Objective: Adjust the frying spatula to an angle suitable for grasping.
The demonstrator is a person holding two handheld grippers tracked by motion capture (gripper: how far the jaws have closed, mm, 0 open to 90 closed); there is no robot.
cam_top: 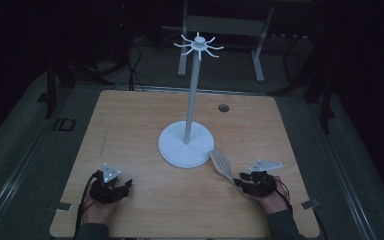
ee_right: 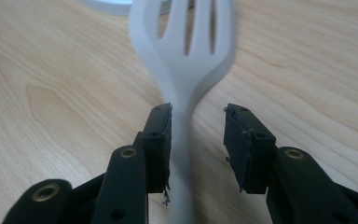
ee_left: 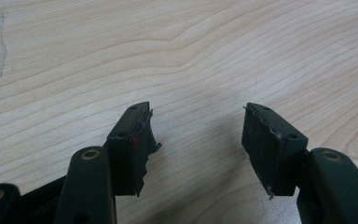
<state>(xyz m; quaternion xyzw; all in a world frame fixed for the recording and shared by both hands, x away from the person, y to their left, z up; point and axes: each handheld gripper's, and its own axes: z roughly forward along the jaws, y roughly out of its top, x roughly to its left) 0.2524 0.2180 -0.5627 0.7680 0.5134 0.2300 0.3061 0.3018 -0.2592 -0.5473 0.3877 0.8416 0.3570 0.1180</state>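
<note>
A white slotted spatula [cam_top: 221, 163] lies on the wooden table [cam_top: 130, 130], its head near the base of the white hook stand [cam_top: 186, 143]. In the right gripper view the spatula [ee_right: 186, 60] has its handle between the jaws of my right gripper [ee_right: 197, 122], next to the left pad, with a gap to the right pad; the jaws stand open. In the high view my right gripper [cam_top: 243, 183] is at the handle's near end. My left gripper [cam_top: 126, 186] rests at the front left, and its jaws [ee_left: 196, 116] are open over bare wood.
The stand's tall pole carries a ring of hooks [cam_top: 198, 46] at the top. A small round hole [cam_top: 223, 107] sits near the table's far edge. Metal clips [cam_top: 310, 203] mark the front corners. Dark floor and furniture legs lie beyond the table.
</note>
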